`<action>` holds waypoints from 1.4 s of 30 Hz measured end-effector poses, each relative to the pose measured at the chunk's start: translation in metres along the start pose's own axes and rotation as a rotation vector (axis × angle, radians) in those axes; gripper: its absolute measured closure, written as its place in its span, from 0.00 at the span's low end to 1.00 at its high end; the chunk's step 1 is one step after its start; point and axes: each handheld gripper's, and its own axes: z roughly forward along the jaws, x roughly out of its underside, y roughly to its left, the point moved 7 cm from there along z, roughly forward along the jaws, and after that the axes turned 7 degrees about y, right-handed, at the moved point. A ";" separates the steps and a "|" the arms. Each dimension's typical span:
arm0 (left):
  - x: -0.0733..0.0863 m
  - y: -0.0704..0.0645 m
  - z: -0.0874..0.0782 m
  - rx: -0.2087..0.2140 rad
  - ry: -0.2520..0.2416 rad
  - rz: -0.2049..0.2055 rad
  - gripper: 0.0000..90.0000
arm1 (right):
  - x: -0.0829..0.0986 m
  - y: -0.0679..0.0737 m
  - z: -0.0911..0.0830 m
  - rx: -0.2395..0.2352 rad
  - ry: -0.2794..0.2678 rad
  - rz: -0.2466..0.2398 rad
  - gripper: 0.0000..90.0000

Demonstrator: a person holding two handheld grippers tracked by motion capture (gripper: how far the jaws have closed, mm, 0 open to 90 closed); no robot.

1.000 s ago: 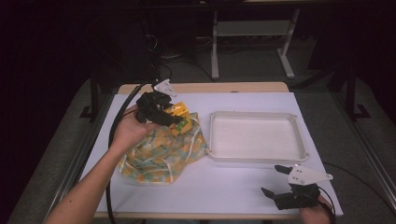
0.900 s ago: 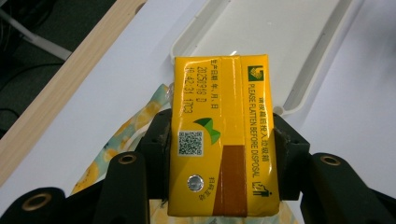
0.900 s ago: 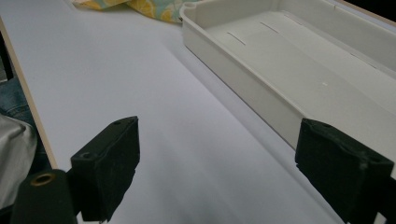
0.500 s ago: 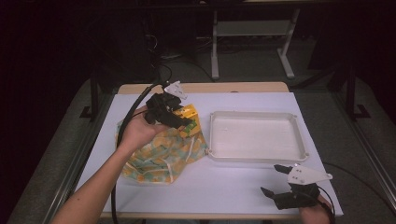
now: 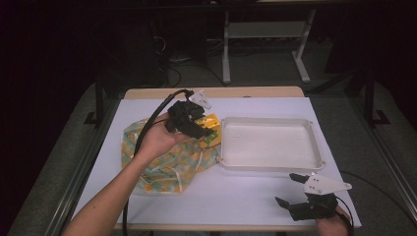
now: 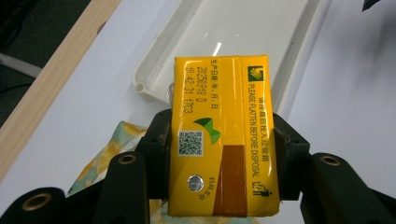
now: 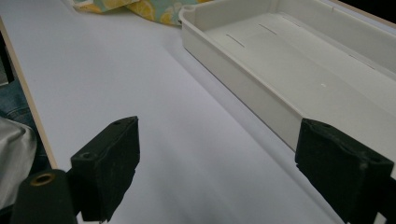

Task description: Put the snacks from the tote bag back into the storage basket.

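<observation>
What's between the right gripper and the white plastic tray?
Nothing: in the high view, only bare white table surface separates the right gripper from the white plastic tray. The right gripper view shows the same bare stretch.

White table bears a patterned cloth bag and white tray

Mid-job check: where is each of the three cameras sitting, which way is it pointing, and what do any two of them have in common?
High view: above the person's side, looking forward and down on the table; forearm, left gripper, right gripper.
Left gripper view: on the left gripper, along jaws clamped on the yellow carton, toward the white tray.
Right gripper view: low on the right gripper, jaws apart, facing the tray's near wall.
Shared: all three show the tray and patterned bag.
</observation>
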 end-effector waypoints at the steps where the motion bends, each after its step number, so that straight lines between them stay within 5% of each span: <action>1: -0.002 -0.001 0.002 0.005 -0.004 -0.002 0.56 | 0.000 0.000 0.000 -0.001 0.001 0.003 0.15; 9: -0.011 -0.008 0.011 0.052 -0.014 0.030 0.56 | 0.000 0.001 0.000 -0.005 -0.001 -0.004 0.15; 42: -0.033 -0.017 0.053 0.115 -0.019 0.120 0.56 | -0.001 0.001 -0.002 -0.019 -0.015 0.012 0.15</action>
